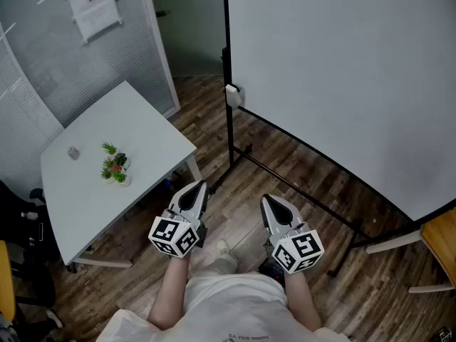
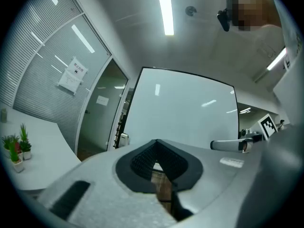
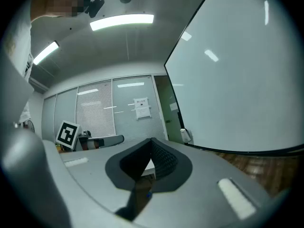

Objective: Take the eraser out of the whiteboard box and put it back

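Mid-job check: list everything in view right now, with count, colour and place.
whiteboard: one, white, black frame, right side on a stand.
whiteboard box: one, white, on the board's left edge; eraser not visible.
table: one, white, left.
potted plants: small cluster, green, on the table.
small object: one, grey, on the table beside the plants.
notice: one, white, on the glass partition, top left.
left claw: one, grey, shut, empty, over the floor.
right claw: one, grey, shut, empty, beside it.

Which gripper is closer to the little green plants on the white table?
Left. The left gripper hangs beside the white table's edge, right of the plants in the head view; the right gripper is farther right, over the wood floor.
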A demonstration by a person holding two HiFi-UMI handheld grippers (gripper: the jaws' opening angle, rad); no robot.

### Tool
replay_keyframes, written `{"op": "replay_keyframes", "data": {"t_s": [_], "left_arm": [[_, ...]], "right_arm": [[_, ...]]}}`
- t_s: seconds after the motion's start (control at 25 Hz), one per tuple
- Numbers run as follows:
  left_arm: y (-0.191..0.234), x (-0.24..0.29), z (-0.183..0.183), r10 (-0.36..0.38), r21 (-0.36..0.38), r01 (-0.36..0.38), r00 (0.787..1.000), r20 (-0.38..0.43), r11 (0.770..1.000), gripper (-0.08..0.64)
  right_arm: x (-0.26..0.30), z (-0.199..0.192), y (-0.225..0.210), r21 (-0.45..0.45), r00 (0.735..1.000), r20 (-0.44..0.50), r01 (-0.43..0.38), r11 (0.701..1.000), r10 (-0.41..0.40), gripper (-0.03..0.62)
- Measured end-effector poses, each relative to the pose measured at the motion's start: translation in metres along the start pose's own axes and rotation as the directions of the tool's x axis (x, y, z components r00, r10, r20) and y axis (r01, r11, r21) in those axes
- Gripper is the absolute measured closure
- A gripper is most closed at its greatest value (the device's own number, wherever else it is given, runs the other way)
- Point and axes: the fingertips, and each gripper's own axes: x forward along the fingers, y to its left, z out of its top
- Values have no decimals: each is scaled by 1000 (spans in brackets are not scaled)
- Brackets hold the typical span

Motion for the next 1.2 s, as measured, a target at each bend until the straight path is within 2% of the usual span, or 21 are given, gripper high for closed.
{"op": "replay_keyframes", "data": {"t_s": [0.2, 0.32, 0.48, 0.52, 0.56, 0.6, 0.64, 0.68, 0.76, 0.88, 1.0, 1.2], "left_arm": [[6, 0, -13, 40, 30, -38, 997, -60, 999, 558], [5, -1, -15, 39, 30, -37, 997, -65, 999, 558], [0, 1, -16, 27, 43, -23, 997, -76, 999, 558], [-1, 1, -18, 18, 39, -15, 996, -85, 999, 536], [-1, 2, -21, 7, 33, -4, 995, -101, 999, 452], [-2, 4, -25, -2, 26, 5, 992, -124, 1000, 315], [-3, 6, -28, -4, 20, 7, 990, -143, 1000, 233], [-3, 7, -29, -3, 19, 6, 989, -151, 1000, 188], [-7, 8, -27, 0, 41, 7, 989, -148, 999, 128], [-14, 12, -22, -1, 85, 14, 990, -142, 996, 113], [-9, 14, -21, 5, 89, 7, 990, -140, 996, 115], [12, 38, -32, 11, 89, 3, 988, -153, 996, 163]], "right_arm": [[-1, -7, 2, 3, 1000, -7, 13, 1000, -13, 581], [-4, -9, 4, 2, 1000, -13, 11, 1000, -11, 581], [-4, -12, -6, 5, 998, -18, 55, 998, -55, 580], [-3, -14, -6, 10, 998, -27, 51, 999, -51, 581], [-1, -16, -4, 22, 999, -39, 32, 999, -31, 551], [2, -18, -1, 41, 999, -50, 4, 999, -2, 458], [3, -18, 2, 62, 998, -55, -22, 998, 26, 382], [4, -18, 5, 76, 998, -54, -39, 996, 43, 326], [5, -17, 7, 74, 998, -47, -41, 996, 45, 289], [5, -15, 1, 75, 999, -32, -19, 997, 21, 255], [8, -14, -4, 91, 1000, -25, -15, 996, 18, 255], [32, -18, -26, 97, 999, -36, -5, 995, 8, 253]]}}
